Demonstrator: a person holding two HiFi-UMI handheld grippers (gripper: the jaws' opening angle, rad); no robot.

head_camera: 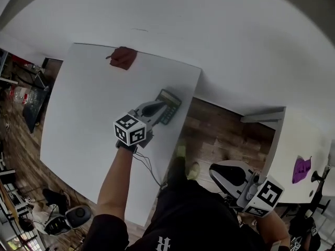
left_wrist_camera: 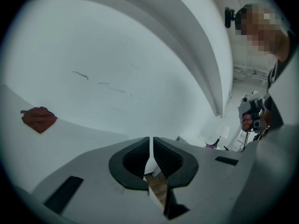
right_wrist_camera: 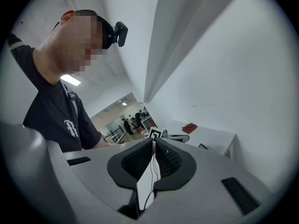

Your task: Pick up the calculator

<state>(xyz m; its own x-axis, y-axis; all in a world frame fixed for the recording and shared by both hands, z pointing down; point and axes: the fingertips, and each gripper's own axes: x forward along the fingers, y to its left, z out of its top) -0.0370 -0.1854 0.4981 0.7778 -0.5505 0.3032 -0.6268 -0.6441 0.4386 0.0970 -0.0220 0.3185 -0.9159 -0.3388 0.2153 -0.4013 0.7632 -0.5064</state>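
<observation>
The calculator (head_camera: pixel 168 106), dark green-grey with a pale display, lies at the right edge of the white table (head_camera: pixel 89 124). My left gripper (head_camera: pixel 153 109) hovers just beside it on its near-left side, overlapping its corner; the jaws are shut with nothing between them. In the left gripper view the shut gripper (left_wrist_camera: pixel 151 146) faces the white wall, and the calculator is hidden below the jaws. My right gripper (head_camera: pixel 228 174) hangs low at the person's right side, away from the table, its jaws closed and empty (right_wrist_camera: pixel 153 149).
A dark red cloth (head_camera: pixel 123 57) lies at the table's far edge, also seen as the cloth (left_wrist_camera: pixel 39 119) (right_wrist_camera: pixel 189 128). A second white table (head_camera: pixel 298 140) at the right carries a purple object (head_camera: pixel 302 169). Wooden floor (head_camera: pixel 220 132) lies between the tables. A cable (head_camera: pixel 149 167) trails from the left gripper.
</observation>
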